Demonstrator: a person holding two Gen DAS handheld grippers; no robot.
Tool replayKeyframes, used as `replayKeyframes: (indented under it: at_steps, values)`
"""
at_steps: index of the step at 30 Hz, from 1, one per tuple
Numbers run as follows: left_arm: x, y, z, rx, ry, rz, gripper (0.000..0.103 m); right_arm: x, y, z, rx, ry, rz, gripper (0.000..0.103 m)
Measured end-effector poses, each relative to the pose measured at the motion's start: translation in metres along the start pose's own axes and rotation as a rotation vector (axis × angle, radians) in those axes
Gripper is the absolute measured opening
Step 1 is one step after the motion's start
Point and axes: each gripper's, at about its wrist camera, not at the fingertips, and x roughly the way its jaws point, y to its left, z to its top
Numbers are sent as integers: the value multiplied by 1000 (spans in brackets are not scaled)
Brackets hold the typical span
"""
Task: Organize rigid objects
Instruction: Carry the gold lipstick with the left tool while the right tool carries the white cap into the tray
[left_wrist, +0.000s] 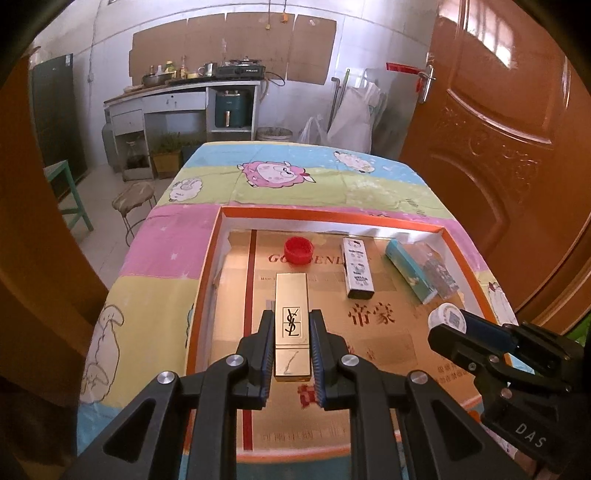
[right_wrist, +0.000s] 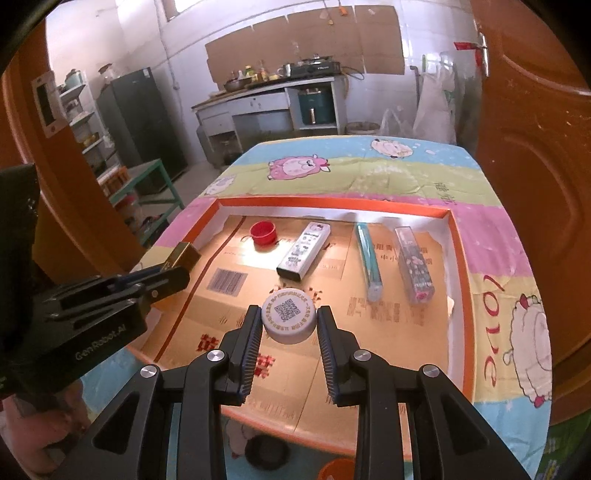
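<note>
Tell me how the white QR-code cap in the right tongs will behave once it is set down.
The white cap looks like stiff, light plastic, so it should hold its shape in the right tongs. Being round, it may roll if released on edge. Laid flat on the tray, it probably stays put.

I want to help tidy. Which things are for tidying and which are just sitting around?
For tidying:
gold lipstick in left gripper
white cap in right gripper
red cap
white box
blue tube
clear case
orange tray

Just sitting around:
stool
stove
door
</note>
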Motion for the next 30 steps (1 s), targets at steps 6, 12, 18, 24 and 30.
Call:
replayKeyframes:
  at_steps: [6,12,18,24,30]
  values:
    - [18,1,12,10,17,8,18,12,-9,9,4,8,-8,31]
    - [31,3,20,16,35,25,18,26,-15,17,3,21,-13,31]
    - [42,7,26,13,48,41,18,38,-18,21,3,36,-16,31]
    - [51,11,30,9,61,49,18,50,-20,26,-6,47,-19,31]
    - [59,14,33,9,74,60,18,57,-21,27,-9,59,-19,31]
